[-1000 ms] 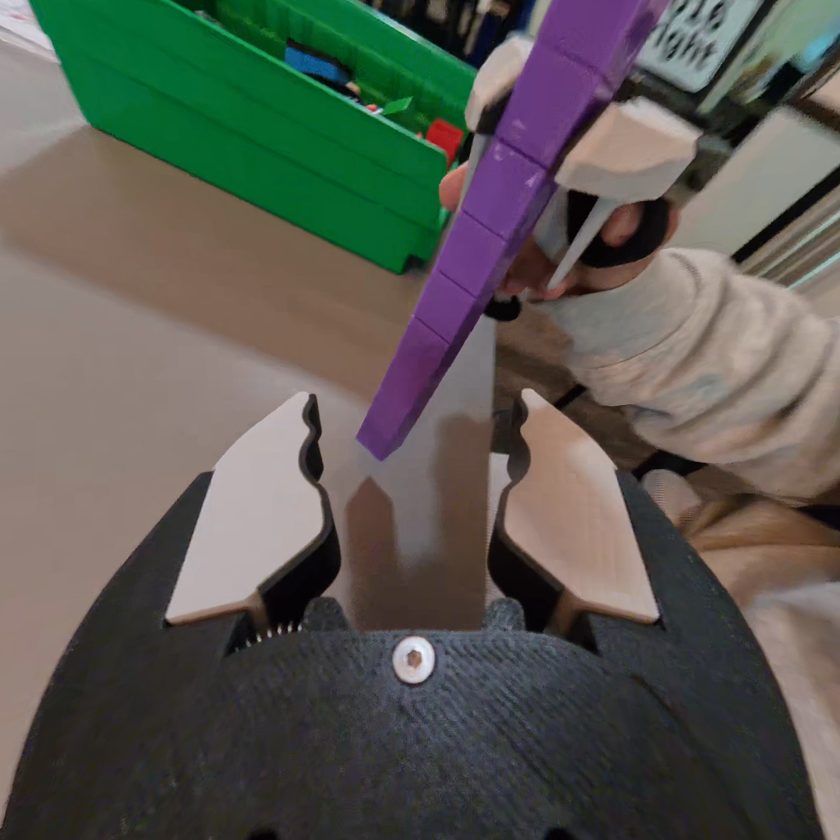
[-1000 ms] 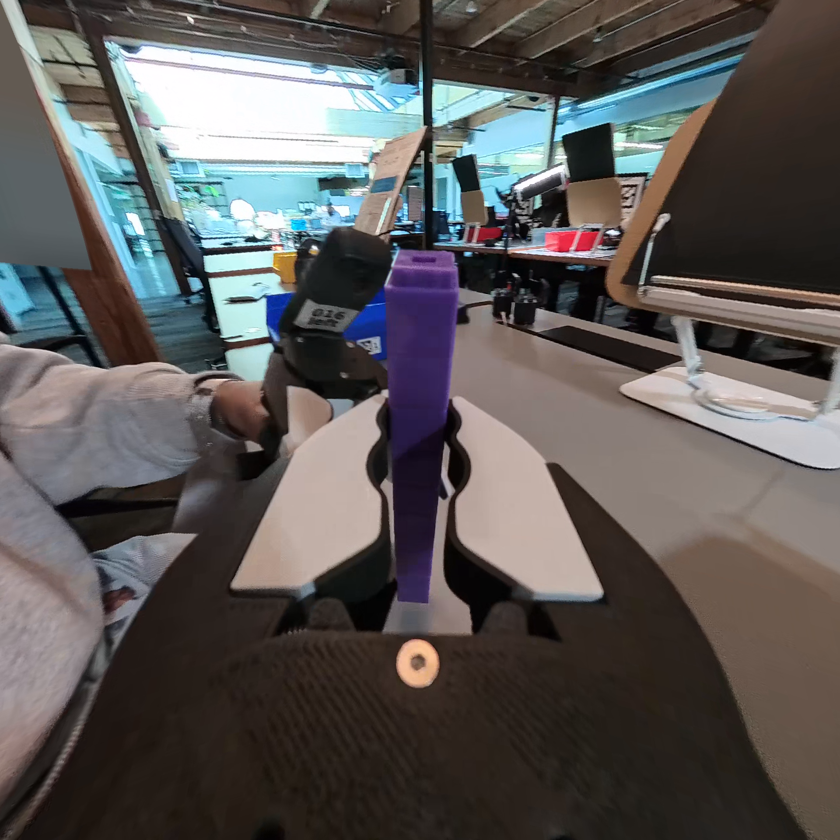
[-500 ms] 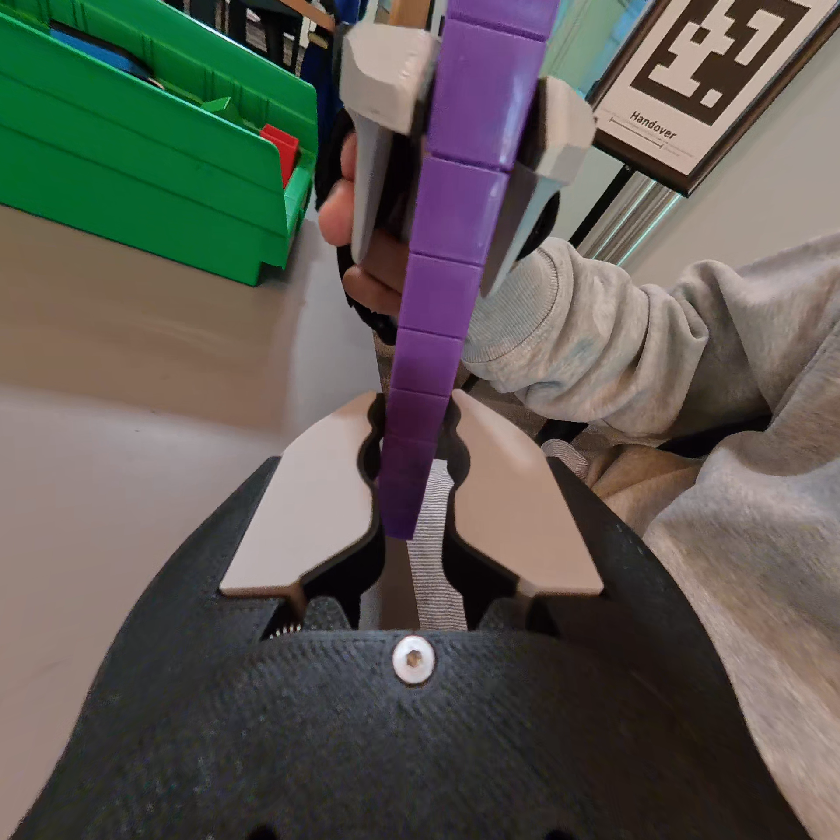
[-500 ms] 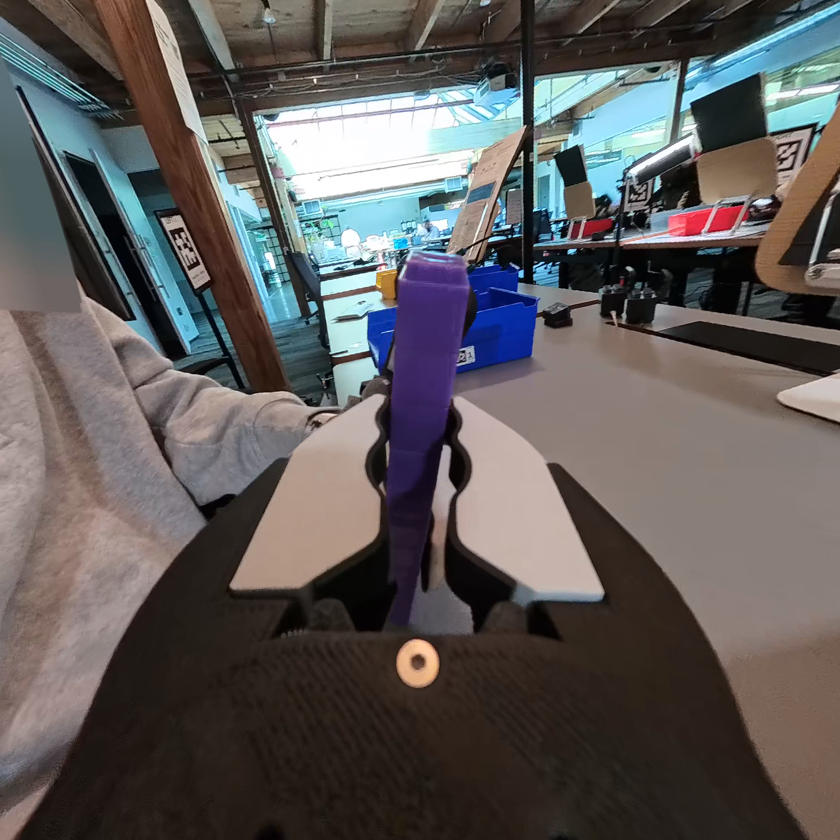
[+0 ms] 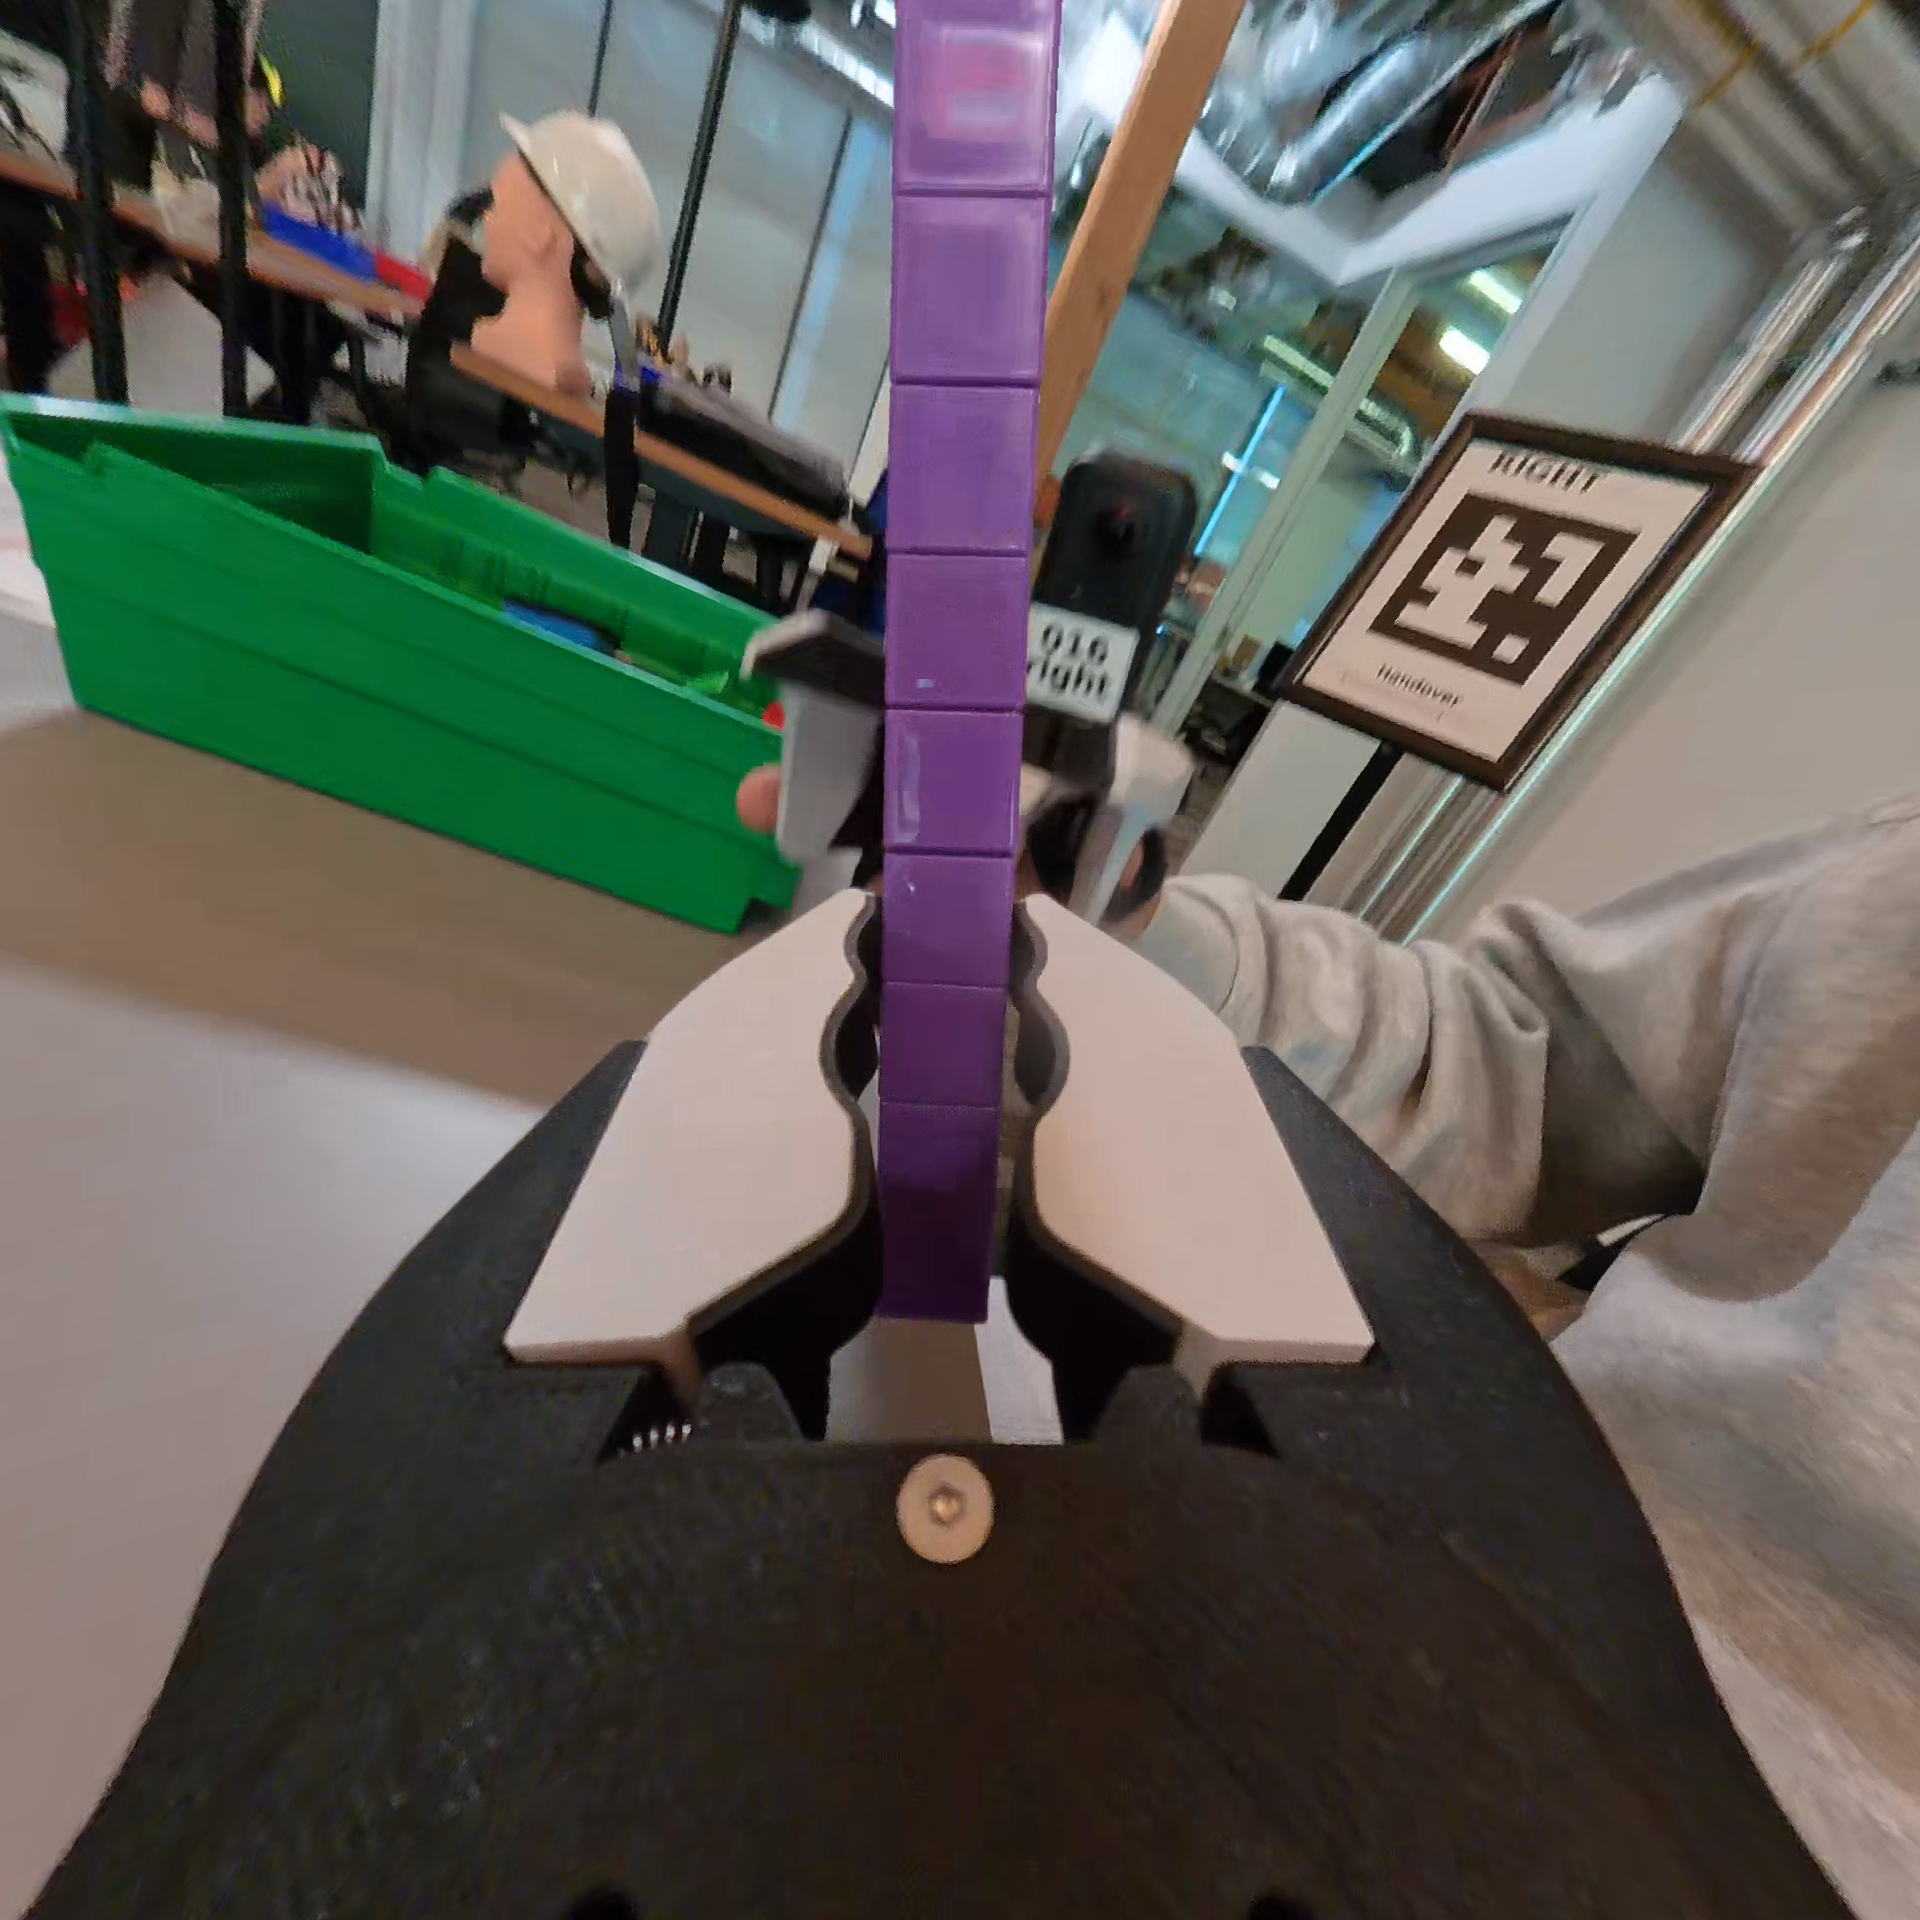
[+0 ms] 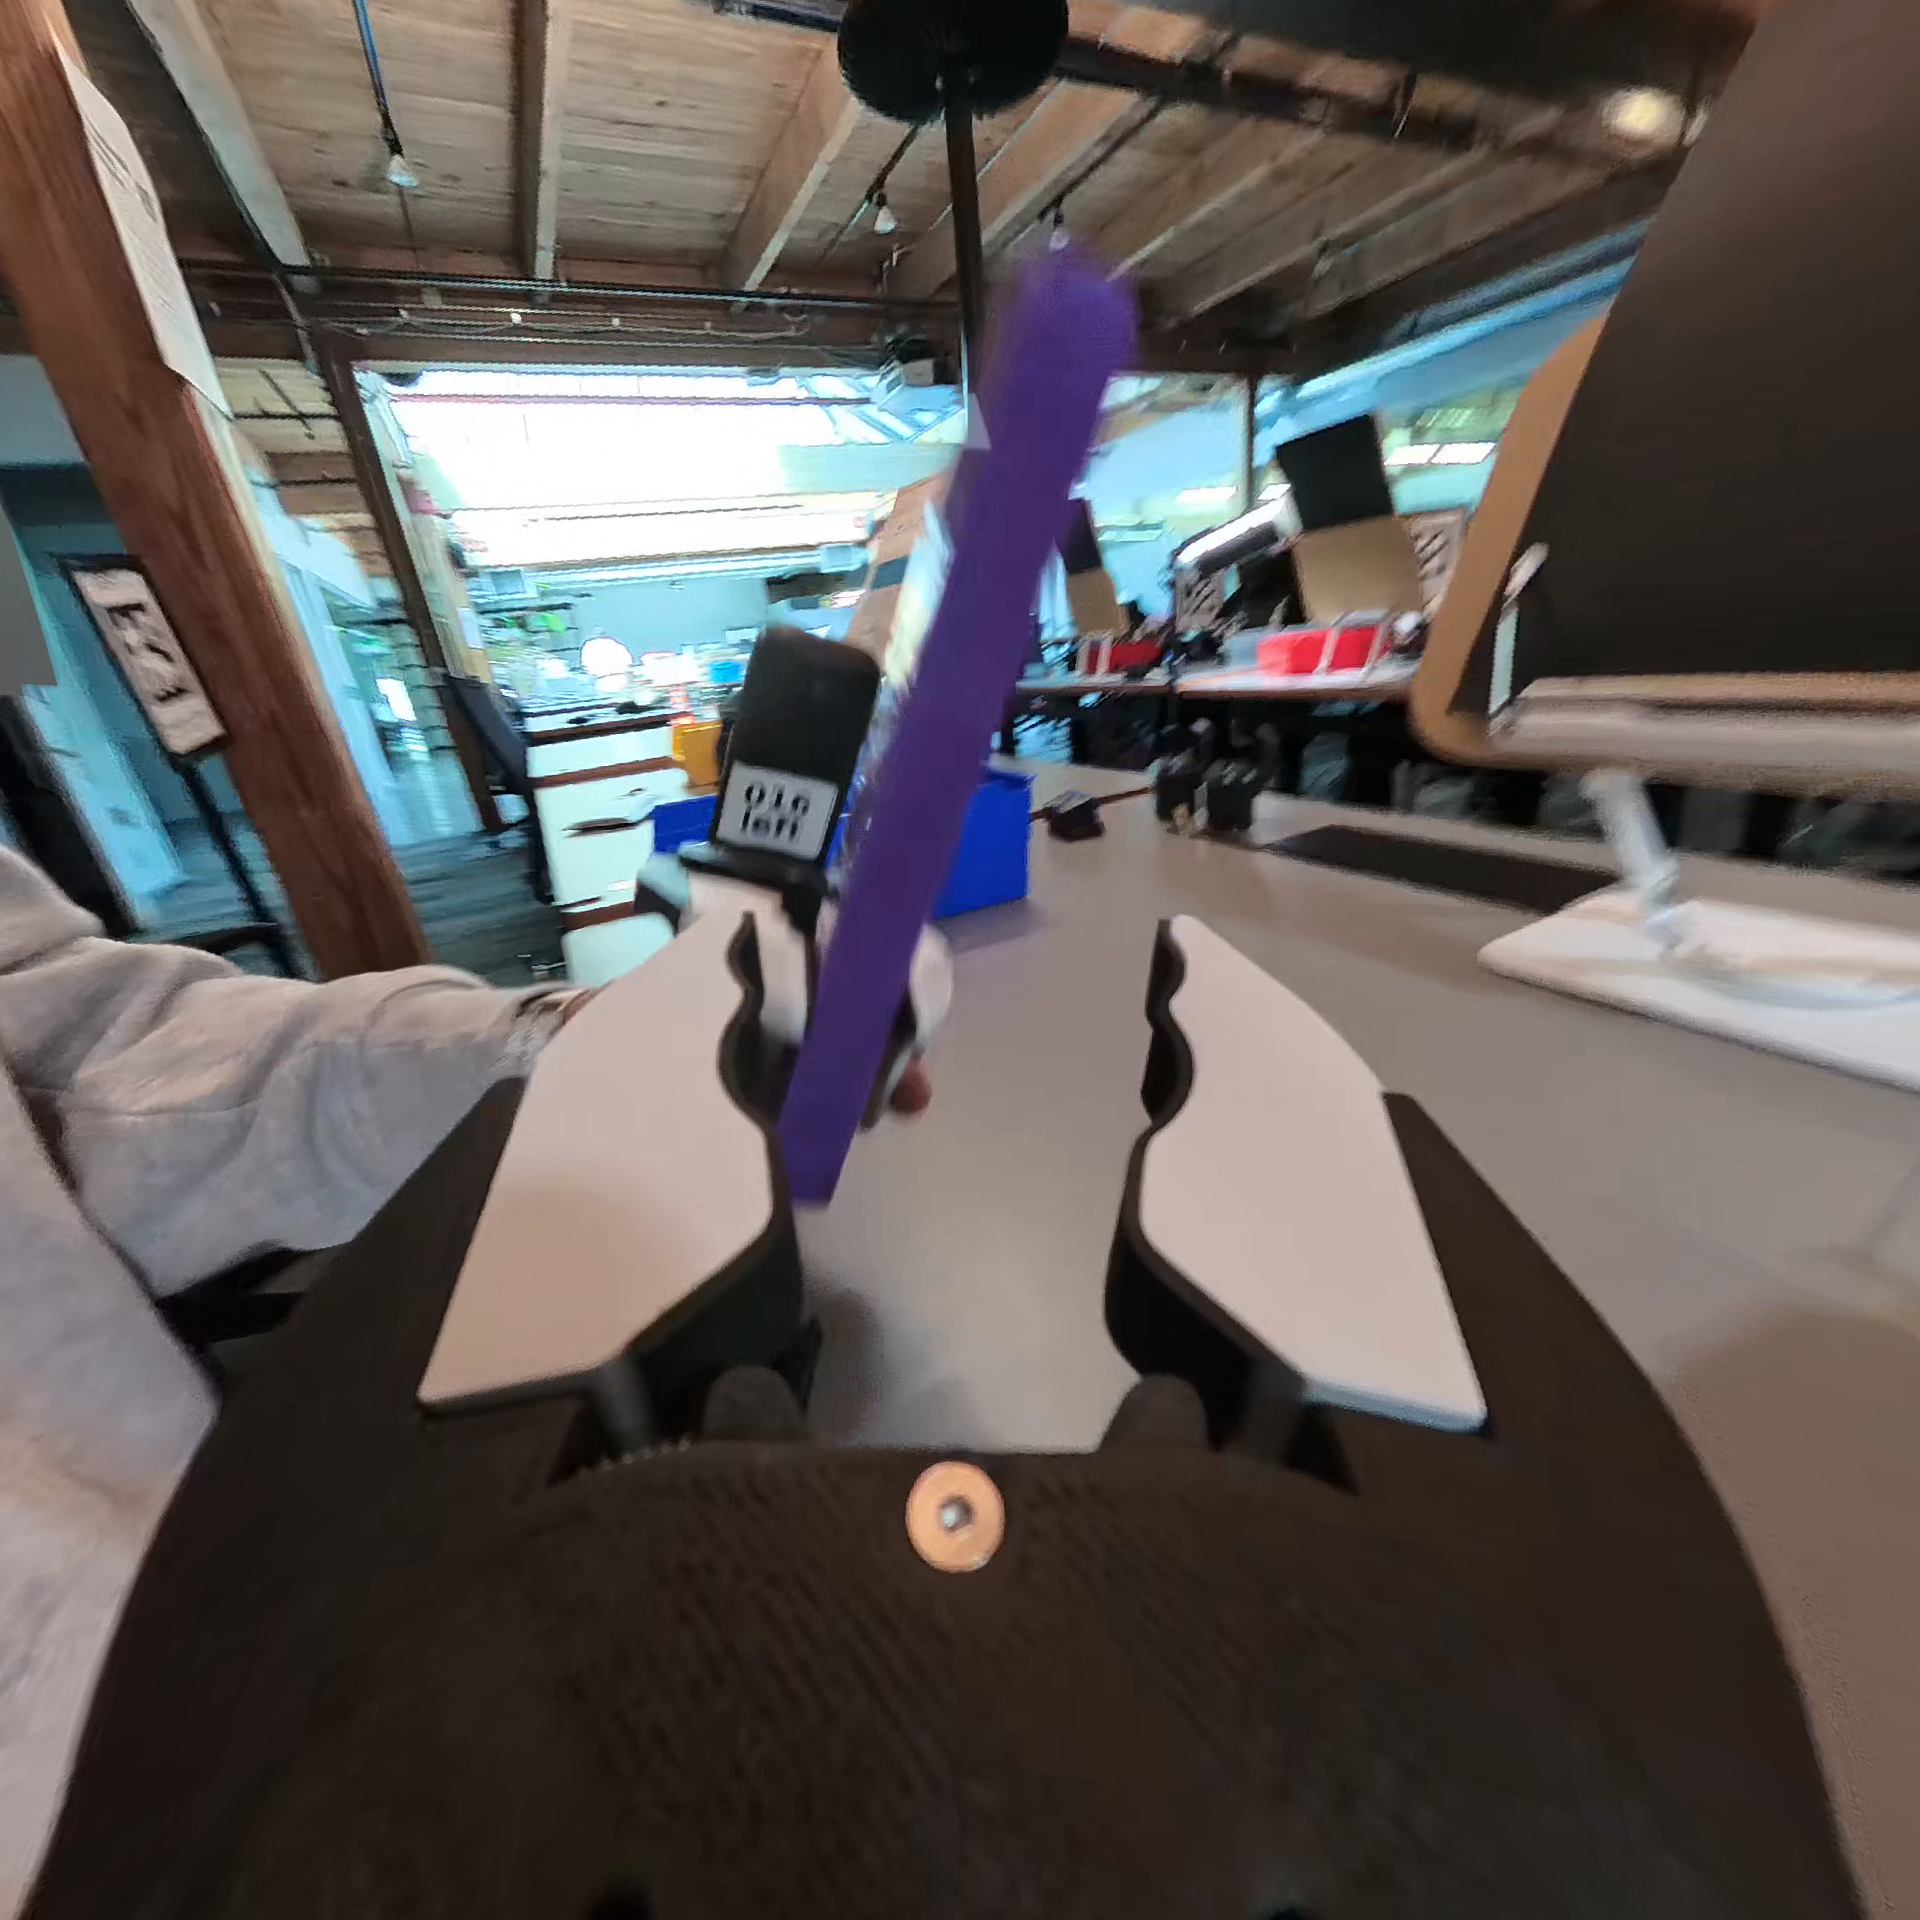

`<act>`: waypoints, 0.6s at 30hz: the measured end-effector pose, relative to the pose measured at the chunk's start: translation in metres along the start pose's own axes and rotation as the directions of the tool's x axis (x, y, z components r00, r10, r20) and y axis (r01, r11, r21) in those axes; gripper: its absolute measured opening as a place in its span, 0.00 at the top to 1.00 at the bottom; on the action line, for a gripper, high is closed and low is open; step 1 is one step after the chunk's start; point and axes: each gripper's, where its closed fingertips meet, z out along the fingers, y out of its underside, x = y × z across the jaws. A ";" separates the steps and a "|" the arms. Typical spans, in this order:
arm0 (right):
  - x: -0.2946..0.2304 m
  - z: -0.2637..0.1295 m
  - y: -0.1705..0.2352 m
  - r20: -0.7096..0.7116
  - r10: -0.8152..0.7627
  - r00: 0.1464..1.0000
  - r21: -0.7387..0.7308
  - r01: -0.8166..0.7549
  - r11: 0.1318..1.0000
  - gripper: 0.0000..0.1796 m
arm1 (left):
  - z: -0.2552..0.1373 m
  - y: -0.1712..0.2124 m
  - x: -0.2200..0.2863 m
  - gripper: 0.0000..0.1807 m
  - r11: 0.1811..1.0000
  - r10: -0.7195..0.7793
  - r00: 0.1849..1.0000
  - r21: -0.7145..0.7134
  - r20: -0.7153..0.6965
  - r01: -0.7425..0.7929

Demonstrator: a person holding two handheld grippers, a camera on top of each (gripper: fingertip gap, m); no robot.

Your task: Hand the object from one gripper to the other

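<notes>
Far left in the left wrist view: green plastic bin [image 5: 364, 665], ribbed walls, hard and glossy, standing on the smooth beige table [image 5: 208, 1143].

In the middle: left gripper [image 5: 945, 1039] pressed together on the lower end of the purple bar [image 5: 961, 623]. Wavy black inner pads touching both sides of the bar, flat pale plates on top of the fingers, rough black printed body below. Bar long, square in section, made of stacked cube-like segments with thin seams, smooth and a little shiny. Long axis straight forward along the left fingers, far end out of the picture at the top.

Just behind the bar: right gripper [image 5: 977, 769], one pale finger on each side of the bar, spread wide, not touching it as far as can be seen. More to the right: soft grey knitted sleeve [image 5: 1455, 1039], then a framed black-and-white marker sign [image 5: 1507, 582].

In the right wrist view: right fingers wide apart and holding nothing, near end of the bar between them, closer to the finger at the left of the picture, bar leaning up and to the right, somewhat blurred.

Judged from this: bar carried by the left gripper alone. For the coming move, only pulling back along the bar's axis needed from the right gripper, without brushing the free end.
</notes>
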 end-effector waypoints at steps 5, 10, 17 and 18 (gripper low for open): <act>-0.024 0.020 0.033 0.108 0.090 0.990 -0.130 -0.076 0.989 0.67 | -0.008 -0.025 0.011 0.87 0.994 0.035 0.999 0.101 -0.023 -0.033; -0.048 0.034 0.046 0.166 0.070 0.984 -0.181 -0.040 0.983 0.78 | -0.007 -0.036 0.025 0.87 0.986 0.046 0.997 0.161 -0.065 -0.035; -0.055 0.037 0.042 0.174 0.066 0.983 -0.162 -0.038 0.986 0.87 | -0.001 -0.036 0.034 0.87 0.984 0.094 0.994 0.154 -0.049 -0.086; -0.055 0.036 0.042 0.173 0.067 0.983 -0.164 -0.038 0.986 0.87 | 0.000 -0.036 0.034 0.87 0.986 0.090 0.995 0.148 -0.047 -0.082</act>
